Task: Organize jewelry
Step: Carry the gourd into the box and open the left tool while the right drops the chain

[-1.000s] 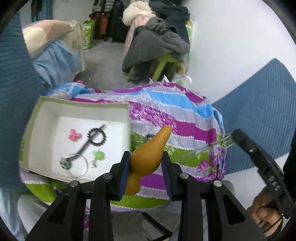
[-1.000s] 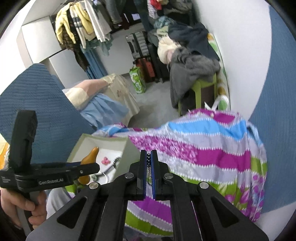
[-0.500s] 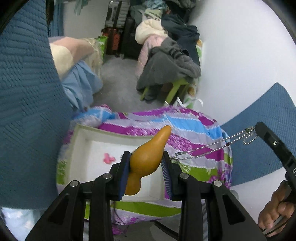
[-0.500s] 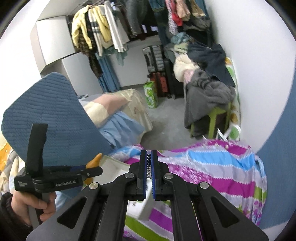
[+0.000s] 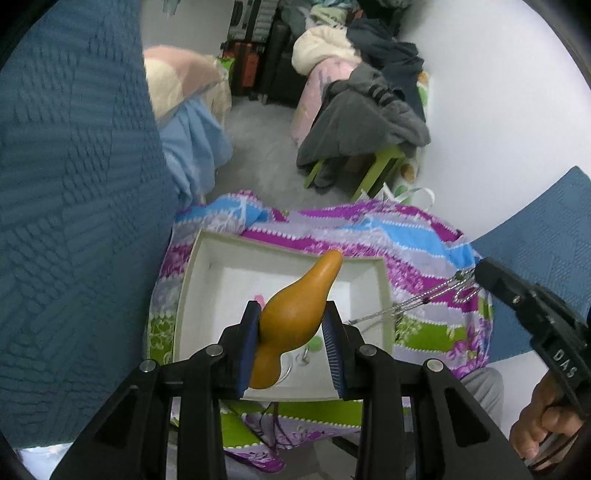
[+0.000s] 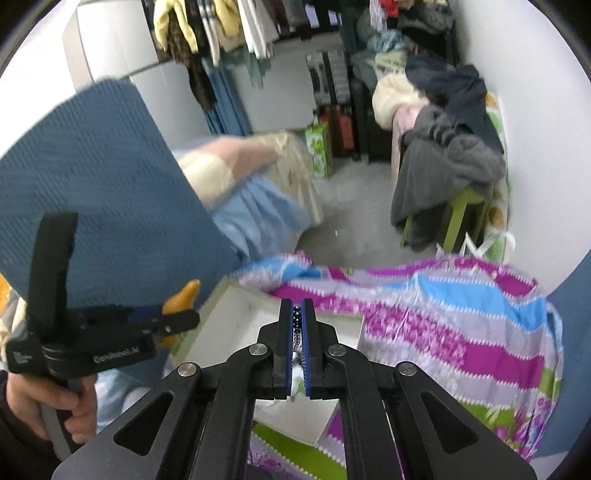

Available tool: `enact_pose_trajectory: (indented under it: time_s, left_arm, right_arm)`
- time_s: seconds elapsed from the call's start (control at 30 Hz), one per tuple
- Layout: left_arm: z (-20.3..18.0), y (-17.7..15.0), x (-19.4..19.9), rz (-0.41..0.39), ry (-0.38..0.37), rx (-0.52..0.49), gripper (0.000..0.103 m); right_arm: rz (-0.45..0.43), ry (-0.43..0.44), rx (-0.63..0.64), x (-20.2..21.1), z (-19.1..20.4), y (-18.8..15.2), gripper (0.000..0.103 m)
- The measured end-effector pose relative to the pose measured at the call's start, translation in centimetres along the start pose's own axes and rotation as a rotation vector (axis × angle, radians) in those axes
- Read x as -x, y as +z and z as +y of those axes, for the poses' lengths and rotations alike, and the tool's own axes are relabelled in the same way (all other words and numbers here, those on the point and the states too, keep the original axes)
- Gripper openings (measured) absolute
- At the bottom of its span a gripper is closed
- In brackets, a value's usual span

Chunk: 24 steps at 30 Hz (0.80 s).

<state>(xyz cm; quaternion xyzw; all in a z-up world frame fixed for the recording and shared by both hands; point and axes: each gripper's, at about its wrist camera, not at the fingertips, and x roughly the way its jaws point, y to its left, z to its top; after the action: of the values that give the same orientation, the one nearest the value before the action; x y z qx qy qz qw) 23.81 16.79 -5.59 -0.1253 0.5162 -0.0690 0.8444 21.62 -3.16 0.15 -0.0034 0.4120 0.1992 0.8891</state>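
Note:
My left gripper is shut on an orange gourd-shaped pendant and holds it above the white open box. The box sits on a table under a striped purple, blue and green cloth. A pink piece and a silver ring lie in the box, partly hidden by the gourd. My right gripper is shut on a silver bead chain; in the left wrist view the chain hangs from it over the box's right rim. The box also shows in the right wrist view.
A blue knitted sleeve fills the left side. A green stool piled with grey and dark clothes stands beyond the table by the white wall. Suitcases and hanging clothes stand at the back.
Both grippers have risen and moved left over the box. The right gripper has lifted the chain off the cloth and carried it toward the box's right rim.

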Motion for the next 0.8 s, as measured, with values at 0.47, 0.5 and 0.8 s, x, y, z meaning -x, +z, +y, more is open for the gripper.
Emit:
enact_pose_trajectory:
  time_s: [0.47, 0.5, 0.8]
  left_arm:
    - [3.5, -3.2, -7.3, 0.100, 0.005, 0.002, 0.034]
    - [3.6, -3.5, -7.7, 0.109, 0.004, 0.008, 0.034]
    - [2.7, -4.6, -7.9, 0.124, 0.005, -0.016, 0.035]
  right_arm:
    - [0.213, -0.009, -0.053, -7.2, -1.5, -6.2, 0.002]
    - [0.221, -0.011, -0.058, -7.5, -1.6, -6.4, 0.002]
    - [0.254, 0.037, -0.080, -8.2, -2.6, -7.3, 0.011]
